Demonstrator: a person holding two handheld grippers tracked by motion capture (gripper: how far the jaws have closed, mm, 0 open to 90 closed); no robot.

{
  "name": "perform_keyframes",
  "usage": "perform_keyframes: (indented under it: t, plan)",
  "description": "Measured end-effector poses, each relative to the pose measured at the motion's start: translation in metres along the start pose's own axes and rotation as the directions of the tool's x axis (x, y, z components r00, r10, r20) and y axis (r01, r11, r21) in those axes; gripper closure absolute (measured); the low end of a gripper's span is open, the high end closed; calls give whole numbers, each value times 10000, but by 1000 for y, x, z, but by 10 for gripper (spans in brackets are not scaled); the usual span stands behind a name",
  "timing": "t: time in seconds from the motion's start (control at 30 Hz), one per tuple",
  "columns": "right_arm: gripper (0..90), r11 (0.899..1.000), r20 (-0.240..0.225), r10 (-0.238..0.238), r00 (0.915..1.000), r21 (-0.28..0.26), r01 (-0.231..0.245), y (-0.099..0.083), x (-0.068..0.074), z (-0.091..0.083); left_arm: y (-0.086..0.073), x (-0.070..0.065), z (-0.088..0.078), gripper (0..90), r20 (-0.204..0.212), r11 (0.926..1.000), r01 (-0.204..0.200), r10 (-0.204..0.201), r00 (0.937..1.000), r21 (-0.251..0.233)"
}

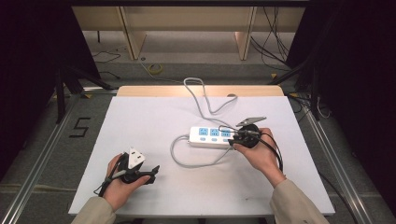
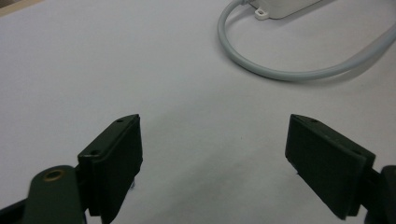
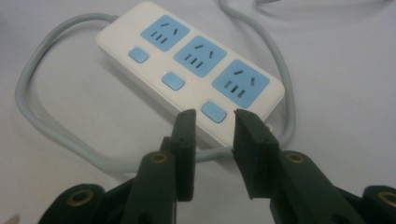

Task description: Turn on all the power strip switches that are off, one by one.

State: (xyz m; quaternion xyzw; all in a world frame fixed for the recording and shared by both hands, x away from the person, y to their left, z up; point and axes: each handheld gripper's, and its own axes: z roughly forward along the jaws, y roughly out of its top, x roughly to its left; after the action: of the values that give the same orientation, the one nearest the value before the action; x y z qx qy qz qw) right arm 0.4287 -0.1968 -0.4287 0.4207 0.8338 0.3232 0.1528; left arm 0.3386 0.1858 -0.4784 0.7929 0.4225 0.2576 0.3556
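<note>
A white power strip (image 1: 210, 136) with three blue sockets and three blue switches lies right of the table's middle. Its grey cable (image 1: 187, 161) loops toward the front, and another stretch runs off the far edge. My right gripper (image 1: 233, 137) hovers at the strip's right end. In the right gripper view its jaws (image 3: 215, 119) stand a little apart just before the nearest switch of the strip (image 3: 187, 70), with nothing pinched between them. My left gripper (image 1: 148, 173) rests at the front left, open wide over bare table (image 2: 215, 154). The cable loop (image 2: 280, 72) lies beyond it.
The white table top (image 1: 140, 121) has a wooden strip (image 1: 154, 90) along its far edge. Metal rails (image 1: 42, 154) run down both sides. A taped number 5 (image 1: 80, 127) marks the floor at left. Loose cables (image 1: 280, 42) lie on the floor behind.
</note>
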Motion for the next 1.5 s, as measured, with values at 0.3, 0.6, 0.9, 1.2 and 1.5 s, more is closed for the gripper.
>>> perform_keyframes:
  t: [0.3, 0.6, 0.9, 1.2, 1.5]
  plan:
    - [581, 9986, -246, -34, 9997, -523, 21, -14, -4, -12, 0, -1, 1, 187, 2, 10000, 28, -28, 10000, 21]
    - [495, 9967, -256, -73, 9996, -811, 52, -30, -8, -19, -1, 0, 1, 187, -10, 10000, 0, 0, 10000, 81]
    - [453, 9921, -199, -76, 9998, -1256, 51, -44, -8, -25, -1, 0, 1, 187, -12, 9999, 59, -59, 10000, 90]
    - [440, 9880, -241, 138, 9996, -1534, -174, -64, -9, -30, -2, -1, 2, 186, 10, 9999, 17, -17, 10000, 144]
    - [433, 9826, -260, 328, 9991, -1820, -370, -78, -9, -34, -3, 0, 3, 184, 8, 9998, 26, -26, 10000, 203]
